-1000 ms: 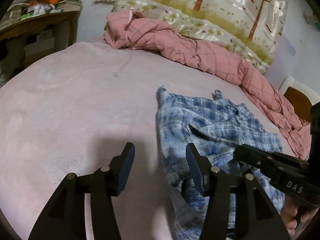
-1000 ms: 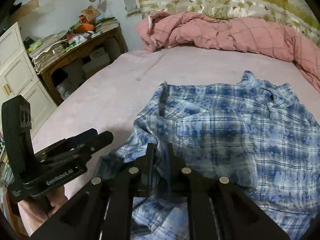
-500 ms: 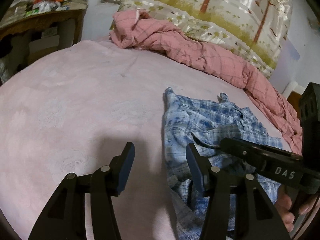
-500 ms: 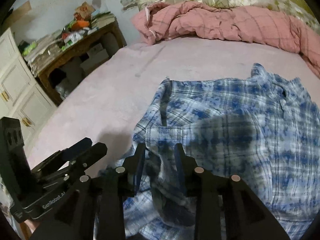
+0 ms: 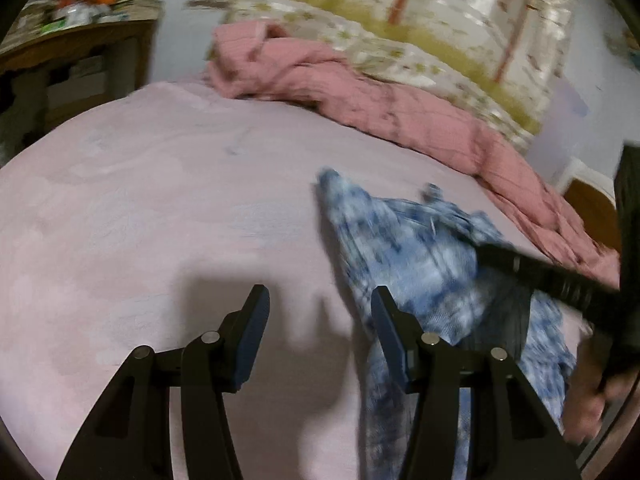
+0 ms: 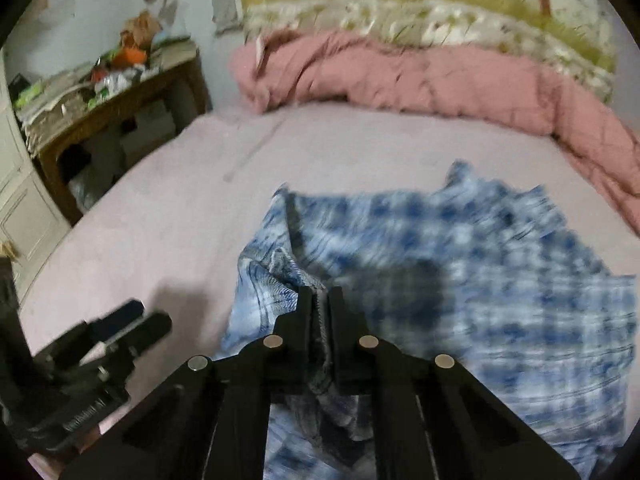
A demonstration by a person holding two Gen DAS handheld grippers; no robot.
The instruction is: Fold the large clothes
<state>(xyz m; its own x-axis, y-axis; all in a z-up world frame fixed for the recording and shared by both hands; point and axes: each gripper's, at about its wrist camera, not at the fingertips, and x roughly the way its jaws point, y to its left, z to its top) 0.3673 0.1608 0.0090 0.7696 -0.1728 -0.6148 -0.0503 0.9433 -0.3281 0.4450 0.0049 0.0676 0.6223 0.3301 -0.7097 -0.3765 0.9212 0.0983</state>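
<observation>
A wide bed (image 6: 168, 216) with a soft, slightly fuzzy pale pink cover fills both views. A quilted pink blanket (image 6: 440, 80) lies bunched along its far side. The blue and white checked shirt (image 6: 500, 280) (thin woven cloth, wrinkled) lies on the bed's near right part, its length running from the near edge toward the blanket. The right gripper (image 6: 320, 300) is closing, and a fold of the shirt's left edge is pinched between its fingers. The left gripper (image 5: 320, 320) hangs spread and empty over bare cover, just left of the shirt.
</observation>
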